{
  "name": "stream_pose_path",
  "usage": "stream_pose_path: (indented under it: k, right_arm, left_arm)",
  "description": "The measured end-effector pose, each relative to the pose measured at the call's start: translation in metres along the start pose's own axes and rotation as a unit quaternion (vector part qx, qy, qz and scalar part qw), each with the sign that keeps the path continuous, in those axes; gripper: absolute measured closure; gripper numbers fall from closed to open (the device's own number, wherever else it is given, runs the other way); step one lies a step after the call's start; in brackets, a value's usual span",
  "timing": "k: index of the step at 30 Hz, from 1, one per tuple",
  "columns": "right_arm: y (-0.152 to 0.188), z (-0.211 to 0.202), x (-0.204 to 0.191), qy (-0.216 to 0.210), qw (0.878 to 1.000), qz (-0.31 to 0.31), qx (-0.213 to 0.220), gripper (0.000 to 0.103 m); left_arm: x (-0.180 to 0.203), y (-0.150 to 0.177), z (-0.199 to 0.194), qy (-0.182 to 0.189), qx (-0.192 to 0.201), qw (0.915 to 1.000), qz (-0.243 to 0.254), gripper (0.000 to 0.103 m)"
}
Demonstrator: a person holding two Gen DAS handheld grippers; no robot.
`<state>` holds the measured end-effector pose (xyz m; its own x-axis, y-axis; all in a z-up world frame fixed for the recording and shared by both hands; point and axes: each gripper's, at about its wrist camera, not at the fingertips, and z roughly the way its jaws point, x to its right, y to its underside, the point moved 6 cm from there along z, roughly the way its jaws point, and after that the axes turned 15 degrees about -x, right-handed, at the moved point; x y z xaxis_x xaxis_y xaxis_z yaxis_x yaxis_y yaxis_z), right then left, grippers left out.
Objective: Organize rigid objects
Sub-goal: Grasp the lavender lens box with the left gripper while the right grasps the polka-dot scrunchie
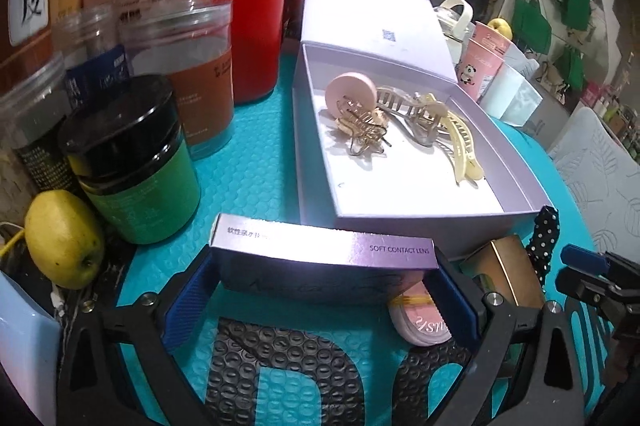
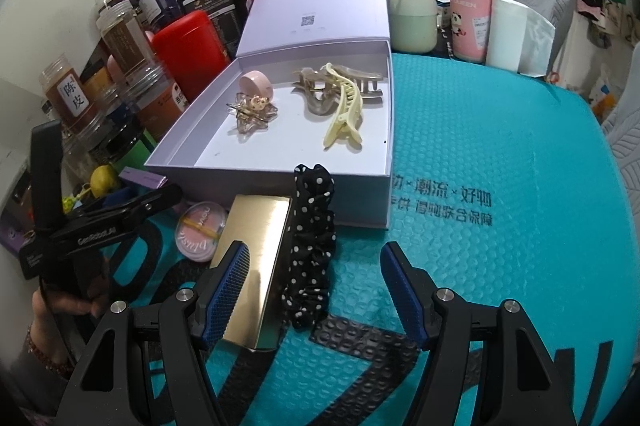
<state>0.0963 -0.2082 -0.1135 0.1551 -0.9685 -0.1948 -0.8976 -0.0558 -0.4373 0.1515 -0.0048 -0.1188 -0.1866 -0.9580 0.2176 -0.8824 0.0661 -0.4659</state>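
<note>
Lying between the left gripper's (image 1: 324, 290) blue pads, the purple contact lens box (image 1: 326, 260) is squeezed just before the open white box (image 1: 424, 214). The right gripper (image 2: 316, 290) is held wide, gripping nothing, with the gold case (image 2: 256, 266) touching one pad.

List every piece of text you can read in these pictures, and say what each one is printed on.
"SOFT CONTACT LENS": purple carton between the left tool's pads.
"陈皮": white label on a brown jar.
"QUEEN": pink paper cup.
"潮流" and "好物": teal bubble mat.
"GenRobot.AI": arm of the left tool, seen from the right wrist view.
Script on the pink compact, the box lid's small print and its QR code: not legible.
</note>
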Motion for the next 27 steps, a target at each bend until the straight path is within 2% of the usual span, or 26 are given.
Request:
stream_pose_path:
  k: [2,9,12,17,22,23,25,27]
  right_arm:
    - [-0.001,0.003,0.001,-0.006,1.0,-0.003,-0.004,0.035]
    - [-0.001,0.009,0.007,-0.022,1.0,0.004,-0.019,0.053]
    - [-0.002,0.014,0.007,-0.016,1.0,-0.003,-0.024,0.055]
    - [-0.006,0.017,0.007,-0.03,0.999,-0.006,-0.022,0.057]
    - [-0.01,0.018,0.006,-0.057,0.998,-0.012,-0.021,0.068]
    - [-0.01,0.018,0.006,-0.062,0.998,-0.013,-0.021,0.071]
    - [-0.012,0.018,0.004,-0.079,0.997,-0.012,-0.019,0.087]
    - [-0.011,0.019,0.004,-0.071,0.997,-0.011,-0.022,0.089]
  left_arm:
    - [0.001,0.001,-0.003,0.001,0.001,1.0,0.0,0.003]
    - [0.002,0.009,-0.019,0.026,0.0,0.9994,-0.022,0.003]
    - [0.005,0.012,-0.024,0.029,-0.002,0.9994,-0.021,0.003]
    - [0.009,0.015,-0.029,0.018,0.003,0.9997,-0.016,0.003]
    - [0.011,0.017,-0.025,0.02,-0.007,0.9995,-0.021,0.003]
    - [0.011,0.017,-0.024,0.021,-0.01,0.9995,-0.024,0.003]
    - [0.011,0.018,-0.026,0.025,-0.01,0.9993,-0.028,0.003]
    - [0.012,0.017,-0.029,0.02,-0.007,0.9994,-0.027,0.003]
